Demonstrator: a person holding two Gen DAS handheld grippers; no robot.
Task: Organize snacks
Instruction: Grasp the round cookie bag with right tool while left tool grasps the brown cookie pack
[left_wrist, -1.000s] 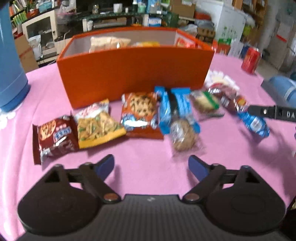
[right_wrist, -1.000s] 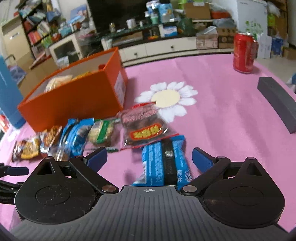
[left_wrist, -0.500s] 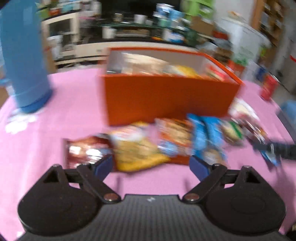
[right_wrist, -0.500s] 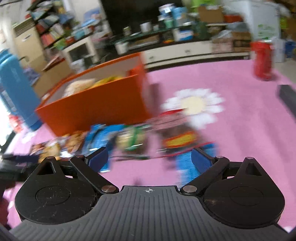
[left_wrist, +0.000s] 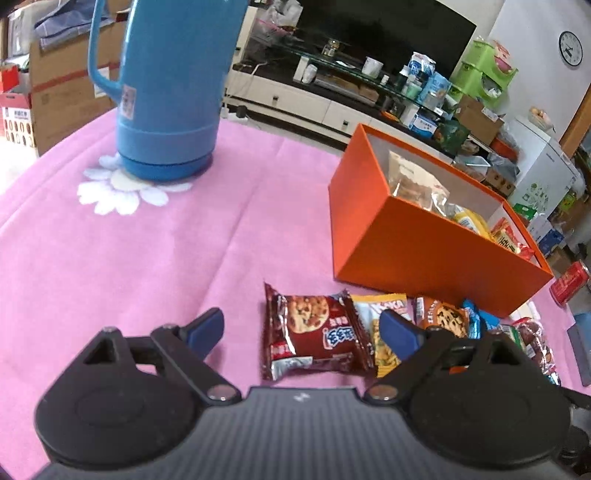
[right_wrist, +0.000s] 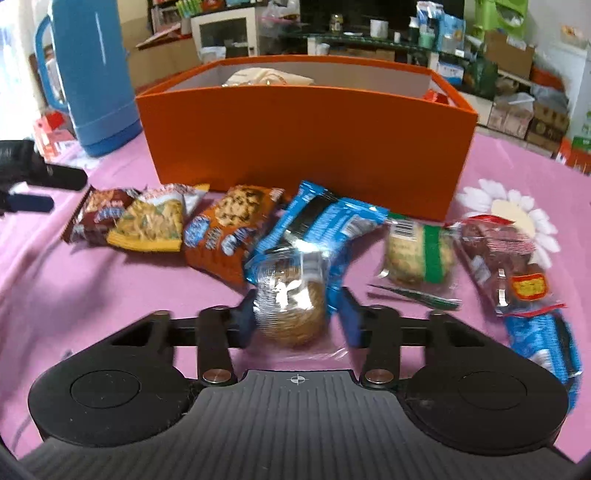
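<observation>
Right wrist view: we see the right gripper (right_wrist: 297, 319) narrowed around a clear-wrapped round cookie (right_wrist: 290, 314), its blue fingers (right_wrist: 349, 319) at either side of the wrapper; the frame is blurred, so we cannot tell whether both pads press it. The cookie lies on the pink tablecloth (right_wrist: 74, 288), partly overlapped by a blue-wrapped packet (right_wrist: 325, 221) behind it. Beyond runs a row of snacks in front of the orange box (right_wrist: 306, 147): from left, a dark red cookie packet (right_wrist: 98, 218), a yellow snack bag (right_wrist: 151, 223), an orange chocolate-chip packet (right_wrist: 229, 229); to the right, a green-banded cake (right_wrist: 421, 254), a red date packet (right_wrist: 506, 262) and a second blue packet (right_wrist: 543, 343). The box holds further snacks.

Left wrist view: we see the left gripper (left_wrist: 301, 328) wide open and holding nothing, hovering at the left end of the row, with the dark red cookie packet (left_wrist: 314, 332) between its fingers. A blue thermos (left_wrist: 170, 92) stands well apart on the cloth, left of the orange box (left_wrist: 417, 243).
</observation>
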